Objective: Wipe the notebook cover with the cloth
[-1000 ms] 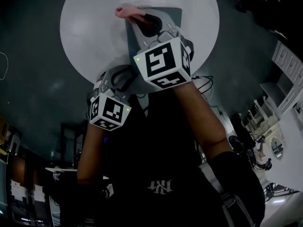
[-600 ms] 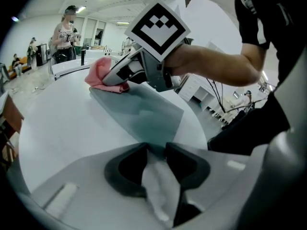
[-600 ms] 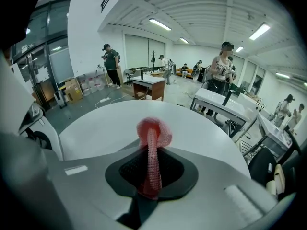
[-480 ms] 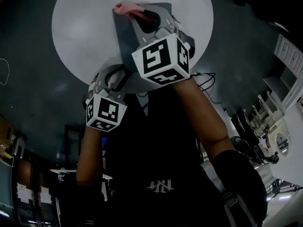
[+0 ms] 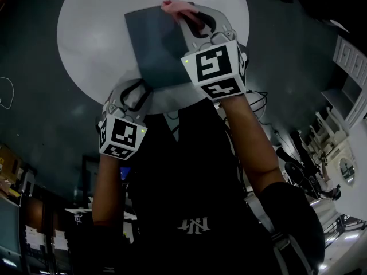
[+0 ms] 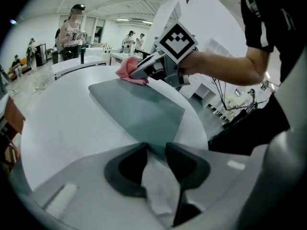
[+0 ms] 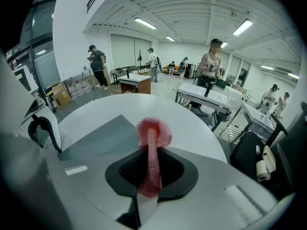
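Notebook [image 5: 155, 44] lies flat on the round white desk [image 5: 92, 39]. It is dark grey, and its near side is close to the desk's near edge. I see the pink cloth [image 5: 179, 7] sitting on the notebook's far right corner. My right gripper [image 5: 192, 19] has its jaws closed tight on that cloth, and a pink bunch sticks out past the tips. My left gripper [image 5: 137, 93] is at the near edge of the desk, jaws narrow, pinching the notebook's near left corner. People [image 7: 209, 68] stand far behind in the room.
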{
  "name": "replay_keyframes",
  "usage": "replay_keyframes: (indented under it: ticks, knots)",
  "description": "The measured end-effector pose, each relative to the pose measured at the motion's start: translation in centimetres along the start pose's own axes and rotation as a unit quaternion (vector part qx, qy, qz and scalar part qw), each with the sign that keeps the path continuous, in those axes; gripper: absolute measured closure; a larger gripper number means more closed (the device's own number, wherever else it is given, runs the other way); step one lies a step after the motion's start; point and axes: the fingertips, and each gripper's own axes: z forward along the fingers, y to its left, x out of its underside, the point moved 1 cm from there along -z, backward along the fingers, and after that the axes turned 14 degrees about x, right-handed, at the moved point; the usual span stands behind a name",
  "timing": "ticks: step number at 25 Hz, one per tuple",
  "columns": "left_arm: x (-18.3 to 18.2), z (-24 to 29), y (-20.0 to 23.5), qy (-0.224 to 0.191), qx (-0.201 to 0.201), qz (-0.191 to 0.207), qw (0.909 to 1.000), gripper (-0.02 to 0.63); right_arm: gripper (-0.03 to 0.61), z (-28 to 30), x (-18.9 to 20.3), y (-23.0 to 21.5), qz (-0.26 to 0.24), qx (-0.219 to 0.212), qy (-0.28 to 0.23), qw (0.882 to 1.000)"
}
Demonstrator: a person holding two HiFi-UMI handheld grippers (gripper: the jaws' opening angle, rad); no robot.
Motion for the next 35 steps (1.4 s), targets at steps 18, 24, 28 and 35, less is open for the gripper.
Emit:
replay_keyframes:
  ticks: [18, 24, 28, 35]
  knots:
    - [-0.1, -0.1, -0.5, -0.012, 0.004, 0.000, 0.9999, 0.486, 0.541, -5.0, -4.1, 3.5, 0.127, -0.079, -0.041, 0.988]
    - [-0.3, 0.2, -0.3, -0.016, 0.003, 0.001, 0.9999, 0.486, 0.541, -2.4, -4.3, 9.8, 0.121, -0.124, -0.011, 0.985]
    - [0.0, -0.1, -0.1, -0.021, 0.001, 0.000, 0.9998, 0.486, 0.541, -1.1, -3.7, 10.9, 0.058, -0.098, -0.003, 0.993]
    - [-0.6, 0.8, 0.0, -0.016, 0.001, 0.001, 0.9999, 0.485, 0.541, -1.0, -2.4, 9.5, 0.014, -0.086, -0.009, 0.996]
